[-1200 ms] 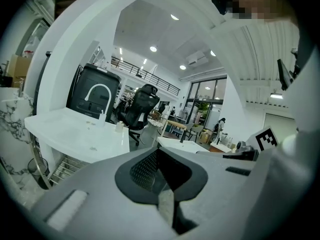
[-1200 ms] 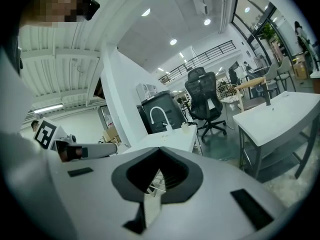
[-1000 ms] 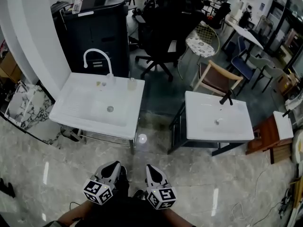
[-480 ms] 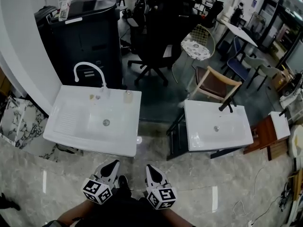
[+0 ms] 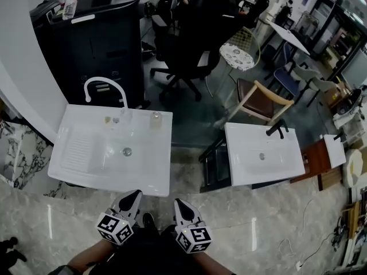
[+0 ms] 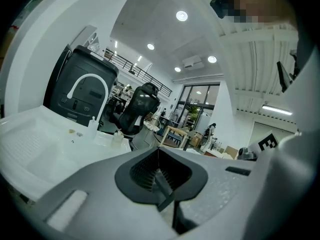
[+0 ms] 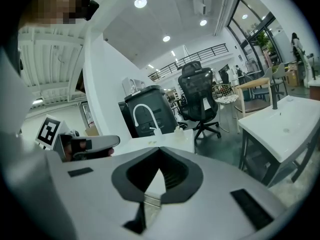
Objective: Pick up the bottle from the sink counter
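Note:
A small clear bottle (image 5: 155,120) stands at the back right of the white sink counter (image 5: 155,171), to the right of the curved white faucet (image 5: 105,87). A second small bottle (image 5: 127,115) stands at the faucet's base. The left gripper view shows both bottles (image 6: 118,137) far ahead, and the right gripper view shows the bottle (image 7: 179,128) beside the faucet. My left gripper (image 5: 134,196) and right gripper (image 5: 178,203) are held low and close to the body, short of the counter's front edge. Both are shut and hold nothing.
A second white sink (image 5: 289,168) with a black tap stands to the right, across a gap of marble floor. Behind the counter are a black cabinet (image 5: 94,39), a black office chair (image 5: 186,36) and a wooden chair (image 5: 261,99). A white wall curves along the left.
The view has moved forward: both sinks sit nearer and lower in the head view. The grippers keep their place and stay shut.

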